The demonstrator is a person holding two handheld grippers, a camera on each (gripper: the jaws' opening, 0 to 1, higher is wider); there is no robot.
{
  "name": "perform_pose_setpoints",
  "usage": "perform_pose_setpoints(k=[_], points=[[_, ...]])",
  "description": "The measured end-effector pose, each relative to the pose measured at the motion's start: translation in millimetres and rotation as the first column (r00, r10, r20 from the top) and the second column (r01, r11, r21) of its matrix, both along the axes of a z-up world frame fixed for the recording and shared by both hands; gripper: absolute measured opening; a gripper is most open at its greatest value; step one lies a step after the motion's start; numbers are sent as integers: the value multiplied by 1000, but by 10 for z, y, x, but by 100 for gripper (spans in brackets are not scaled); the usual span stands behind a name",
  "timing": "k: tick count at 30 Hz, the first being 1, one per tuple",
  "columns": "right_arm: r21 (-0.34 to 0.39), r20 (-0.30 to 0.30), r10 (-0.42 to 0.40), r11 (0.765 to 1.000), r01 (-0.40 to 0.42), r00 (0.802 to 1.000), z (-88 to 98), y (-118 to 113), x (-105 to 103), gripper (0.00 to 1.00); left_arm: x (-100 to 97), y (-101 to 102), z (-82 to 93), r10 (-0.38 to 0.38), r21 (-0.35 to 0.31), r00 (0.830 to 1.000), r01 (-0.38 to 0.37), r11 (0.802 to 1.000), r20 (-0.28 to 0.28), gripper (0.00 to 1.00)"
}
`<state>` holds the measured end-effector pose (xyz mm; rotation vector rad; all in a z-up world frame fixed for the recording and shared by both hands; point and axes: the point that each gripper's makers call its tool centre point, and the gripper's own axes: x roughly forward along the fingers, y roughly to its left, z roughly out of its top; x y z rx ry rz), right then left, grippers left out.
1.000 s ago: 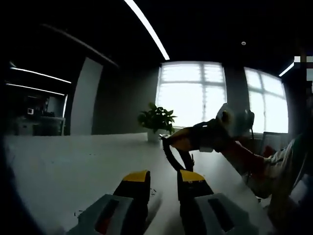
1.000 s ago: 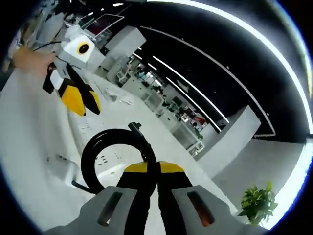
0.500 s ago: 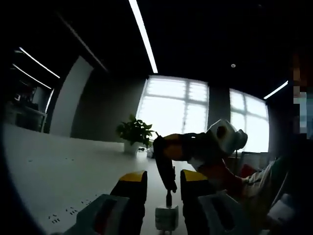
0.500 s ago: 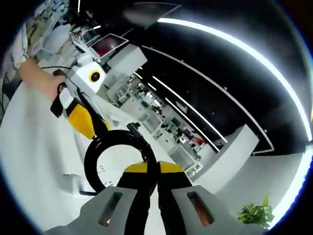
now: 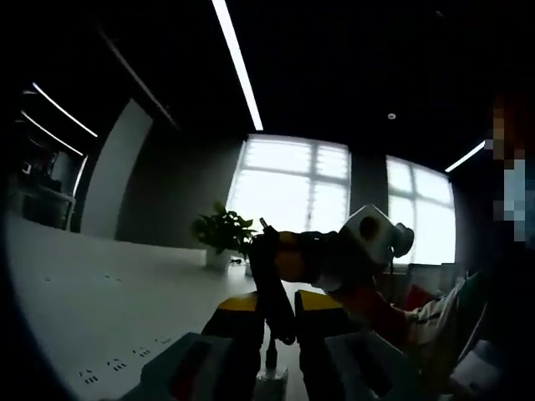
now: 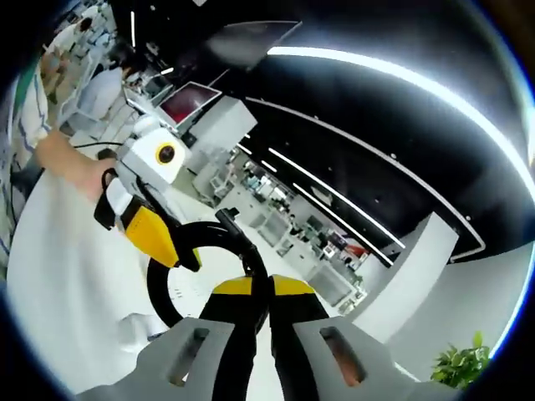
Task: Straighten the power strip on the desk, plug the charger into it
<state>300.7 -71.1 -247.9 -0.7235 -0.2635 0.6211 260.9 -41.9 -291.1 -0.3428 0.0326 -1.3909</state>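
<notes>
Your right hand-held gripper (image 6: 269, 288) clamps one coiled black cable (image 6: 180, 251); your left hand-held gripper (image 5: 269, 302) stands open astride the charger (image 5: 269, 386).

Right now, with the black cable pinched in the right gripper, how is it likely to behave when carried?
The black cable keeps a round loop beyond the right gripper, so it is probably springy, not limp. The white charger at its end may swing.

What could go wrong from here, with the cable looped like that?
The right tongs pinch only the black cable, so the white charger dangles and may swing or slip. The left tongs straddle the cable above the charger and could snag the loop.
</notes>
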Motion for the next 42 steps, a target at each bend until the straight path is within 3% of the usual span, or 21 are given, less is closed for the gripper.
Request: perform_pose_setpoints(k=[2,6,10,13,16,21,22,25,29,32,33,39,42], points=[[30,-9,5,1000,-4,1000,14,-1,17,4,8,5,37,8,-6,1000,-8,1000,-27,12],[85,-10,3,996,-2,1000,-1,0,74,4,45,17,72,58,9,998,-58,998,-13,9],[177,-56,-8,984,18,998,-62,10,150,5,99,40,60,94,28,995,-94,995,-22,8],[266,-122,-15,963,47,992,-118,28,195,6,147,66,55,116,33,992,-115,993,-46,7],[309,-159,-8,949,58,987,-146,52,239,8,166,81,46,140,33,989,-138,990,-46,7],[447,-285,23,887,112,958,-207,-7,309,19,162,88,61,154,25,987,-153,988,-41,6],[448,-288,26,887,111,957,-215,-13,313,19,152,83,64,154,25,987,-153,988,-36,6],[492,-370,71,861,130,926,-289,-14,316,19,133,73,69,161,30,987,-160,987,-25,6],[524,-486,131,835,167,864,-461,25,310,21,123,75,83,166,29,986,-166,986,-13,6],[518,-547,152,834,191,823,-595,51,316,20,116,77,98,165,28,986,-165,986,-3,7],[546,-572,184,813,204,799,-608,91,299,18,113,71,94,169,33,986,-169,985,4,7],[563,-587,209,799,208,782,-599,88,293,16,87,71,130,167,35,985,-168,985,40,7],[611,-570,261,768,190,779,-512,73,275,13,66,69,162,158,18,986,-159,987,44,7]])
